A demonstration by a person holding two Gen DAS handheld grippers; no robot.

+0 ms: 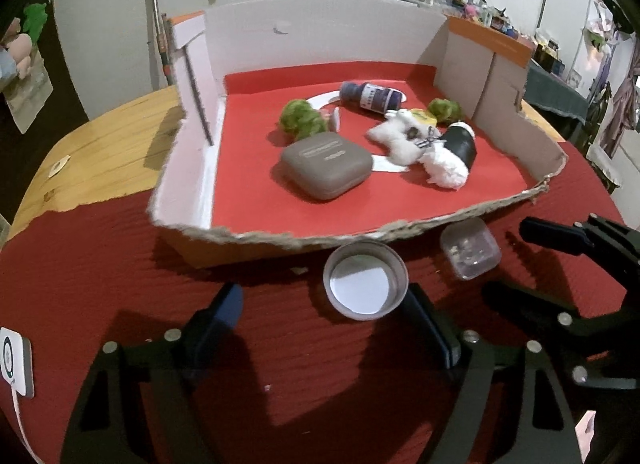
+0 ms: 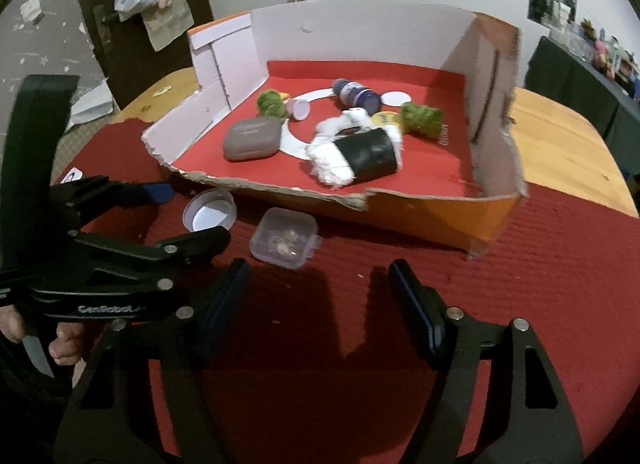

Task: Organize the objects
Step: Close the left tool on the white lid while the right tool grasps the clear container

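Table: round wooden table (image 1: 100, 151) under a ribbed red cloth (image 1: 280, 364), which leaves the far wood bare.
Box: torn cardboard box with white inner walls, orange outside and a red liner (image 1: 248, 43) (image 2: 492, 207), standing on the cloth just beyond both grippers.
Left gripper (image 1: 320, 320): black two-finger tool with blue pads, fingers spread wide and clasping nothing; the cap sits just ahead of its right finger.
Right gripper (image 2: 320, 284): likewise spread apart and empty, low over the cloth, short of the clear case.
Box contents: grey rounded-square case (image 1: 326, 169) (image 2: 251, 139); white fluffy plush toy (image 1: 416, 147) (image 2: 332, 151) lying against a black cylinder (image 1: 460, 143) (image 2: 370, 153); purple bottle on its side (image 1: 370, 95) (image 2: 356, 93); two green fuzzy balls (image 1: 300, 119) (image 1: 444, 108).
Cap: shallow round grey cap with a white inside (image 1: 365, 280) (image 2: 209, 210), mouth up on the cloth, just outside the torn front wall.
Clear case: small transparent plastic box (image 1: 470, 248) (image 2: 285, 243) beside the cap (contents possibly small bits; too blurred to tell).
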